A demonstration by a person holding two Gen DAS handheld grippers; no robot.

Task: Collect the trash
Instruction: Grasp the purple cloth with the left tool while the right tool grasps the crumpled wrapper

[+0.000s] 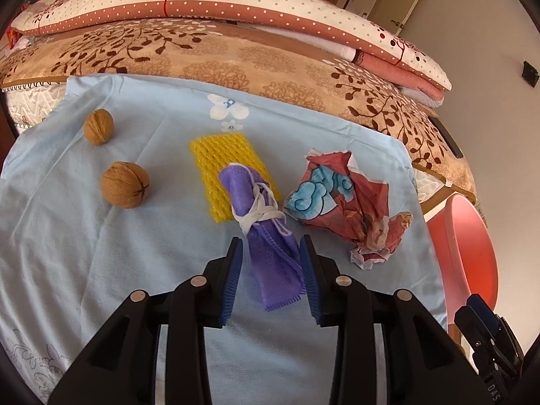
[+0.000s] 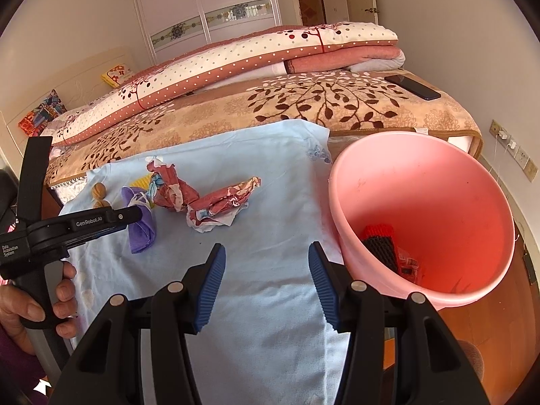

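Left gripper sits right up front, jaws spread around the purple cloth roll on the blue sheet, pads not pressing it. Right gripper hangs spread, nothing between, beside the pink bucket.

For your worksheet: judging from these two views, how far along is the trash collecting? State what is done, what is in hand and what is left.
Done: the pink bin already holds red and black scraps. In hand: the left gripper straddles the purple cloth roll, jaws open, not gripping; the right gripper is open and empty. Left: that roll, the yellow foam net, crumpled paper and two walnuts on the blue sheet.
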